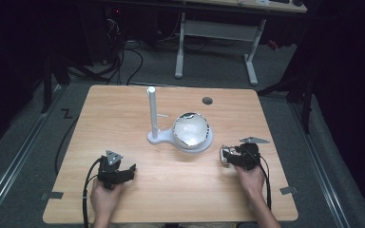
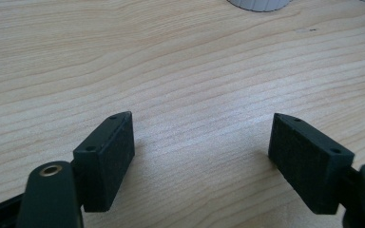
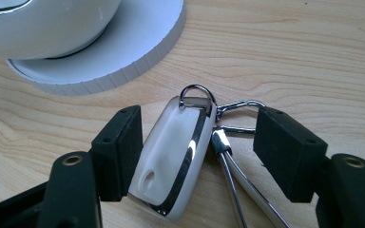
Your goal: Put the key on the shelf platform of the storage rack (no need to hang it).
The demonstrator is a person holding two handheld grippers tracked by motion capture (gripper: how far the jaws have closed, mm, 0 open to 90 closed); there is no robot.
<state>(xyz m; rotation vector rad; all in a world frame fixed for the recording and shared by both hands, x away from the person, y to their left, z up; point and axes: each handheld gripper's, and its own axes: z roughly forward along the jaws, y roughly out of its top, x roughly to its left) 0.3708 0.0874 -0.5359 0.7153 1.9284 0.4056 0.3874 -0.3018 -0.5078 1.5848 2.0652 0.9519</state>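
Note:
A white key fob [image 3: 171,156] with chrome trim lies on the wooden table between the jaws of my right gripper [image 3: 199,123]. Its left pad [image 3: 119,152] sits against the fob's side, while the right pad [image 3: 285,152] stands apart from it, so the gripper is open. A metal ring and clip [image 3: 240,107] hang off the fob's top end, and thin metal shafts [image 3: 237,185] run down beside it. In the high view the fob [image 1: 225,155] sits at the tip of the right gripper [image 1: 230,156]. My left gripper [image 2: 202,128] rests open over bare wood, at the table's front left [image 1: 126,172].
A white stand with an upright post [image 1: 152,114] and a round base [image 1: 202,142] carries a shiny bowl [image 1: 190,128] mid-table, just beyond the fob; its ribbed base rim [image 3: 123,42] is close ahead. A dark hole [image 1: 207,100] lies at the table's far side.

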